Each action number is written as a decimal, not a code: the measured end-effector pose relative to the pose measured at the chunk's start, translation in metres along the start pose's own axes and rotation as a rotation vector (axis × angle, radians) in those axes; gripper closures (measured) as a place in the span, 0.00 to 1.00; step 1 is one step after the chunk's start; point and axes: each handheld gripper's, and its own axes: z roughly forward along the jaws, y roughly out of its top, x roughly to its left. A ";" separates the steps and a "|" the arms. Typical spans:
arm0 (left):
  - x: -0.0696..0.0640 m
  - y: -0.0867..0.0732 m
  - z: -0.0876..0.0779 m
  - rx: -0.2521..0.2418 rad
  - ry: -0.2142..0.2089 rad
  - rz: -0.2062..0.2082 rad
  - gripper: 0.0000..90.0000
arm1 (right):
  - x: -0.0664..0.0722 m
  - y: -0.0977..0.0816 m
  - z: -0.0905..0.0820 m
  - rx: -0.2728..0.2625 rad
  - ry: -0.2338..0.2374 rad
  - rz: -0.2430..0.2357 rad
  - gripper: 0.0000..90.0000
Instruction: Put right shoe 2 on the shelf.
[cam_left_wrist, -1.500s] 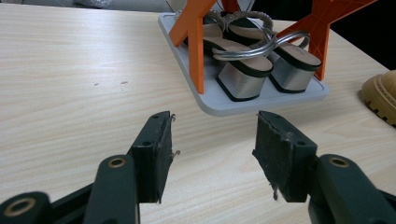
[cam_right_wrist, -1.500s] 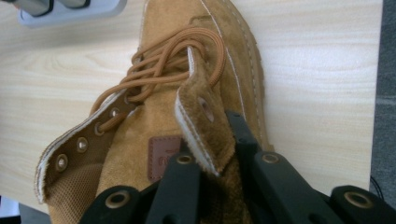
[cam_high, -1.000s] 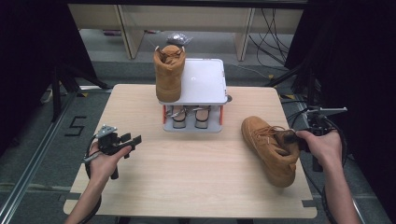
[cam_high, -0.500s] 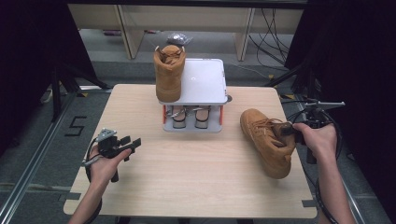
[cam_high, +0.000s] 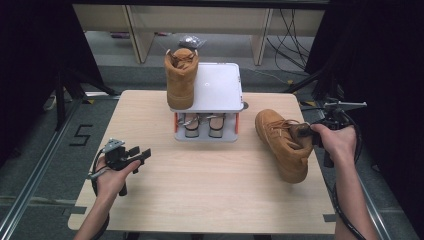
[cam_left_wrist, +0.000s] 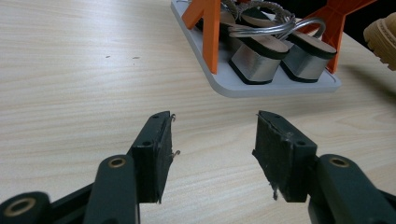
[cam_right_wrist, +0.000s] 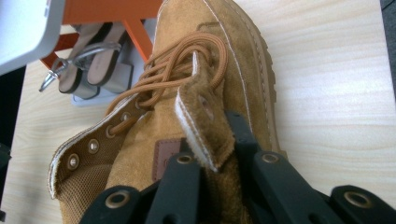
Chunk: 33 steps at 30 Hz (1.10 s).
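We see a pale wooden table (cam_high: 210, 200), and near its far edge a grey two-tier rack on orange legs (cam_high: 220, 87). On the rack's top shelf, at its left end, a tan suede lace-up boot (cam_high: 181, 77) stands upright; on the lower shelf a pair of silver block-heeled sandals (cam_high: 202, 125) sits side by side, and in the left gripper view those sandals (cam_left_wrist: 275, 51) show their heels towards us. To the right of the rack, apart from it, a second tan suede boot with brown laces (cam_high: 284, 145) lies tilted over on the table, its toe towards the near edge. The right gripper (cam_high: 305, 132) is clamped on the upper rim of this second boot: in the right gripper view its two black jaws close tightly on the tongue and collar (cam_right_wrist: 201, 126), with the suede pinched between them. The left gripper (cam_high: 141, 154) hovers low over the left part of the table, well apart from both boots; in the left gripper view its jaws stand wide apart with nothing but bare tabletop (cam_left_wrist: 93, 79) between them.
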 end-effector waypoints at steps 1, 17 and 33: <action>0.000 0.000 0.001 -0.008 -0.007 -0.003 0.51 | 0.001 0.001 0.000 -0.008 -0.002 -0.004 0.95; 0.001 -0.002 -0.001 -0.011 -0.007 -0.014 0.51 | 0.013 0.015 0.001 -0.050 0.023 0.022 0.95; 0.000 -0.003 0.002 -0.009 -0.009 -0.016 0.51 | 0.014 0.027 0.004 -0.083 0.045 0.058 0.94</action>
